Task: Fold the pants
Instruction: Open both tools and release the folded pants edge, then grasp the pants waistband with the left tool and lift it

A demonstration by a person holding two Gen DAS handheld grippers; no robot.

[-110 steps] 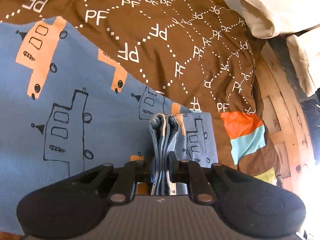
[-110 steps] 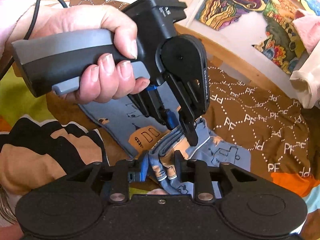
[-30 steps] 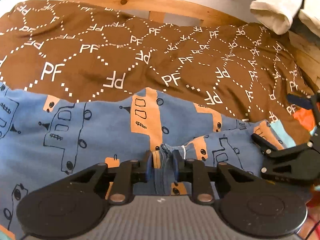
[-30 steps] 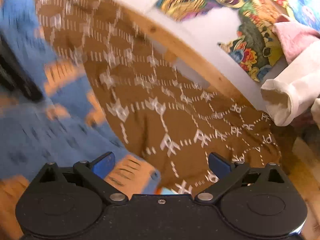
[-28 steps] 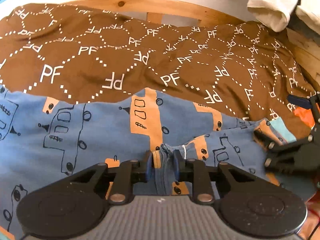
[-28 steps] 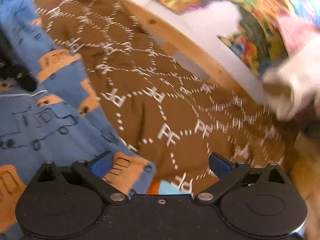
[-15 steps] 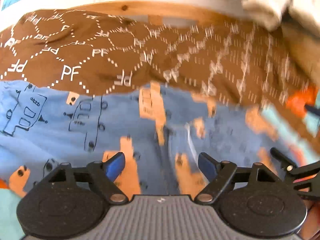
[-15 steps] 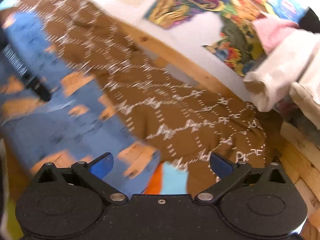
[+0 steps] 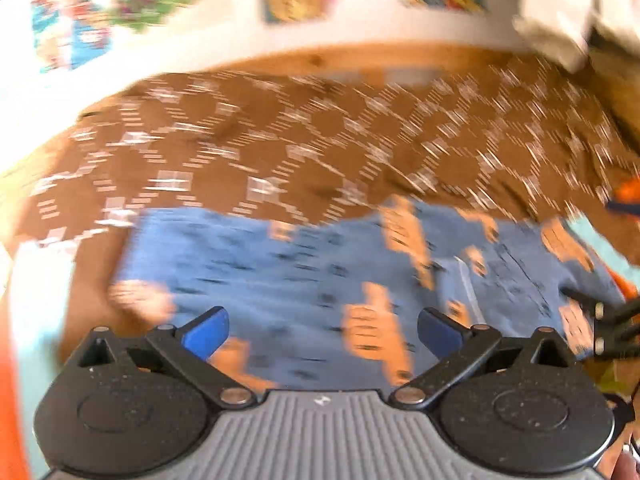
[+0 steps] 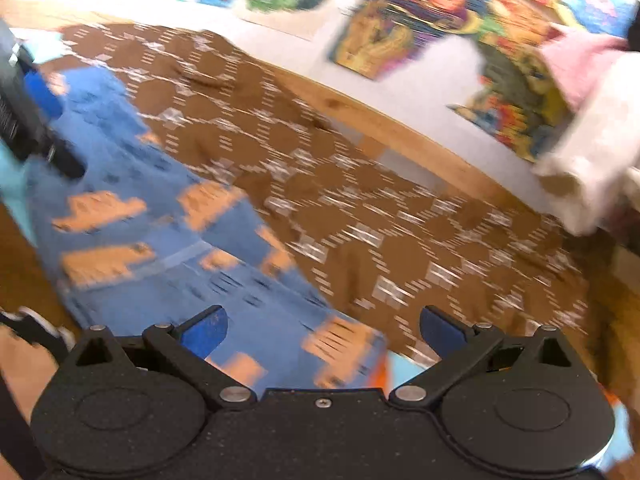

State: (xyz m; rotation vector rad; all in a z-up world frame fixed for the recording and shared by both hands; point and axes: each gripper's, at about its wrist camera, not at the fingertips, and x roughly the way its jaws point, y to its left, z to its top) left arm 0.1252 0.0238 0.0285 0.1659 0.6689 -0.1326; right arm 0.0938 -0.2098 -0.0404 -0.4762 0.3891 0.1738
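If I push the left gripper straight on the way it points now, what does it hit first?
Most likely the blue pants. The left gripper is open, empty, and angled down at the cloth lying flat on the brown bedspread. The frame is blurred, so depth is uncertain, but nothing else shows in between.

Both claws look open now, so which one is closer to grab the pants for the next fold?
Probably the left gripper: the blue pants spread straight ahead between its open fingers. The right gripper, also open, sits over the pants' end edge, half above the brown blanket.
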